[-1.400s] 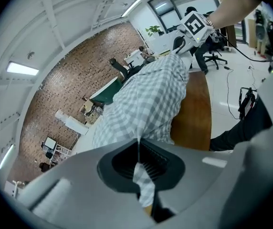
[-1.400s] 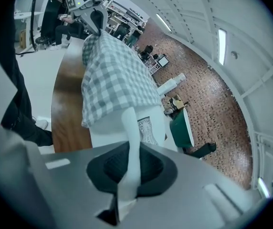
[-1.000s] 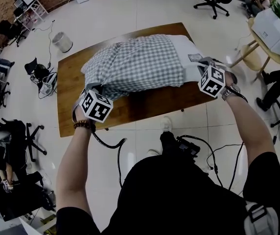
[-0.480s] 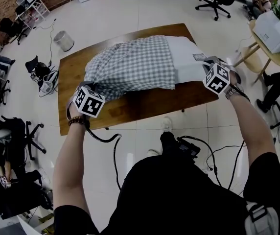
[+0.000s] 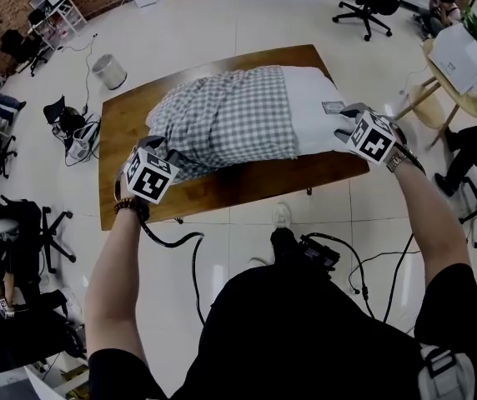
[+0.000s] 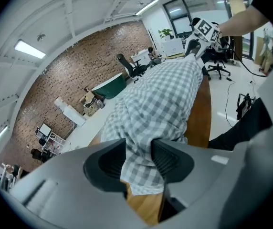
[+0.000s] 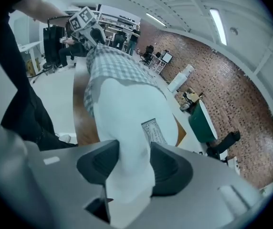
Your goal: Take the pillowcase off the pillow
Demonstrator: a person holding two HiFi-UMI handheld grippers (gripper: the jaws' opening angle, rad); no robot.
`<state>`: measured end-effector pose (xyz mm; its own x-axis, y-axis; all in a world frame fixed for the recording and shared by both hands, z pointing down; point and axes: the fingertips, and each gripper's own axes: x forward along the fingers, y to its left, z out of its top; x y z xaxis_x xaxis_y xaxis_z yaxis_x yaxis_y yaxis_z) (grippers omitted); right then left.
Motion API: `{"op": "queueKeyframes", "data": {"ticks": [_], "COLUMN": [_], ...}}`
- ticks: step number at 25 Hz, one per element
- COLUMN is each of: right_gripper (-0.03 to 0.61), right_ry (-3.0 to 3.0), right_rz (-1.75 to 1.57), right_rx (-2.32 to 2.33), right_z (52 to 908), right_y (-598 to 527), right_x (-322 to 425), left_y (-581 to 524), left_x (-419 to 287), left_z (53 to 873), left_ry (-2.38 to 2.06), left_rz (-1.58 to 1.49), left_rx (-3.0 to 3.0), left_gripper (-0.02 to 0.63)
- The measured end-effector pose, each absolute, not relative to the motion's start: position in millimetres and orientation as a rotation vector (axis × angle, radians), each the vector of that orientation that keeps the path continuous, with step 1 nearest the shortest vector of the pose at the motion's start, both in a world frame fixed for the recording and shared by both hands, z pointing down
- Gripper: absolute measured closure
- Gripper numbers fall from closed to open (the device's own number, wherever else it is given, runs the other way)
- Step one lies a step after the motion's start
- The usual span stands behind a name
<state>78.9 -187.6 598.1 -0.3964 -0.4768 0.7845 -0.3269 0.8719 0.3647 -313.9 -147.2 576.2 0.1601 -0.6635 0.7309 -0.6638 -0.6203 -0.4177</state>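
The left gripper (image 6: 139, 150) has just been opening its jaws, a corner of the checked pillowcase (image 6: 167, 92) slack between them. The right gripper (image 7: 134, 163) does likewise around the white pillow (image 7: 127, 111) — opposite ends, apparently for pulling apart, perhaps regripping next.

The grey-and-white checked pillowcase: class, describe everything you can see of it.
The grey-and-white checked pillowcase, soft woven cloth, lies rumpled on the brown wooden table, covering most of the white pillow, whose right end sticks out bare. Its near left corner lies bunched between the jaws of the left gripper, which have just been opening.
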Motion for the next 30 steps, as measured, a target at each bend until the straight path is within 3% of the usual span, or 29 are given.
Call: {"op": "queueKeyframes", "data": {"ticks": [7,18,30], "right_gripper": [0.344,0.319,0.257], "right_ry": [-2.165,-2.167,-2.156], "right_rz": [-0.140,-0.203,-0.134], "right_rx": [0.463,0.481,0.343], "right_z": [557.8,533.3,553.6], "right_y": [-152.6,-192.6,-272.7], "right_x": [54.2,37.2,13.1], "left_y": [-138.3,-158.7,-243.7], "left_x": [-281.1,-220.7,-154.3], "left_z": [545.7,486.0,520.3], "left_ry": [-1.298,-1.236,-0.943], "left_rz": [1.430,1.308,1.395], "left_rx": [2.521,2.660,2.570], "left_gripper": [0.426,0.393,0.345]}}
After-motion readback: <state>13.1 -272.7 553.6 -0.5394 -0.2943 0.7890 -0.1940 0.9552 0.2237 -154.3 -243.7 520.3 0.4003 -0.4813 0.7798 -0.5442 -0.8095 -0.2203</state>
